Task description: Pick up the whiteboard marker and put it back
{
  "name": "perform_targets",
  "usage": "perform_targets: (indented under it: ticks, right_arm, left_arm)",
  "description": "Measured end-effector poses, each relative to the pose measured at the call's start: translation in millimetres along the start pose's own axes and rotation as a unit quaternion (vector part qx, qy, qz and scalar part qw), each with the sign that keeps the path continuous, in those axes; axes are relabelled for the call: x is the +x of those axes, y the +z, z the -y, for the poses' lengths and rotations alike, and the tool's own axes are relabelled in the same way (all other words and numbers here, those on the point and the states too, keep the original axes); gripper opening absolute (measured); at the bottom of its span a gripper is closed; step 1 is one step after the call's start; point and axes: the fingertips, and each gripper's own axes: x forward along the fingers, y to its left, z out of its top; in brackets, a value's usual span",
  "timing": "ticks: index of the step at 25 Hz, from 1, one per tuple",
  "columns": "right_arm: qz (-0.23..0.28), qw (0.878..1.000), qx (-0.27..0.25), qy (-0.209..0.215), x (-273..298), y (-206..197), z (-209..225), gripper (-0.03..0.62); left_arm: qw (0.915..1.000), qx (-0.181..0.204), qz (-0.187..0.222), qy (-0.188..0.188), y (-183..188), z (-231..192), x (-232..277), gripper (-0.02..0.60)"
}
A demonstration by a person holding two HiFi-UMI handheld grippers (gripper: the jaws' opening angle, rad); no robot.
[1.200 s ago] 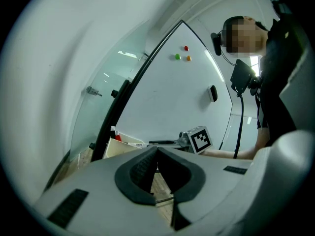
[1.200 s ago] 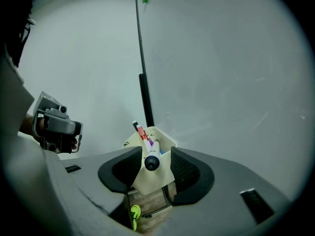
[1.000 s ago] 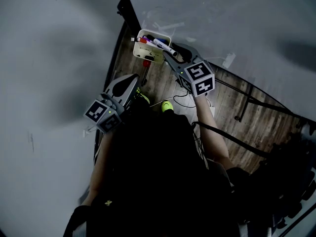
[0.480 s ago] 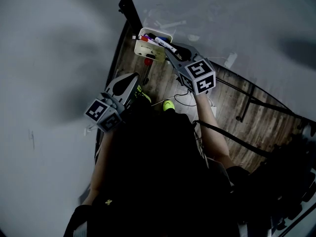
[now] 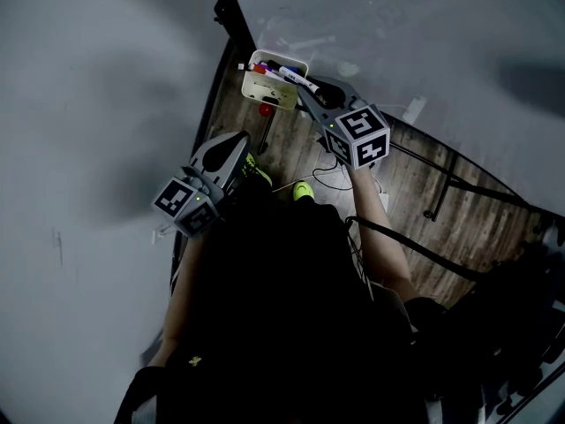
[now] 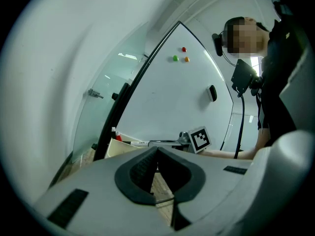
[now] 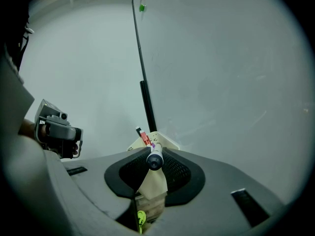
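Pinching the marker in the right gripper: jaws closed on its dark butt end, one pad against each side, white barrel pointing away toward 12 o'clock. Nothing else between those pads.

In the head view, up at 12 o'clock: marker lying slantwise over the top of the cream box, running from 10 toward 4 o'clock across it. Cannot tell whether resting on the rim or just above it. Inside the box, a red marker at its 10 o'clock corner, plus other pens too small to sort out. Just below the box, at its 6 o'clock, a small red thing on the wood floor.

At 10 o'clock of the view's centre, well apart from the box: left gripper, pointing up toward 1 o'clock. Jaws pressed together at the tips, holding nothing, as seen in the left gripper view. There, box at 8 o'clock beyond the jaws.

Behind it all, the whiteboard, filling the middle of the left gripper view. On it at 1 o'clock, three magnets: red, green, orange. At 2 o'clock, a dark oval piece stuck to the board.
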Motion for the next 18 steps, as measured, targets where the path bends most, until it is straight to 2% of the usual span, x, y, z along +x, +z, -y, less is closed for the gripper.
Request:
perform_targets:
  ticks: [18]
  right_arm:
    - [0.036,0.999,-0.032,0.006,-29.6,39.7,-20.1,0.069]
  left_arm:
    - [0.9996,0.02,0.017,-0.011,3.8,18.0,2.0,0.014]
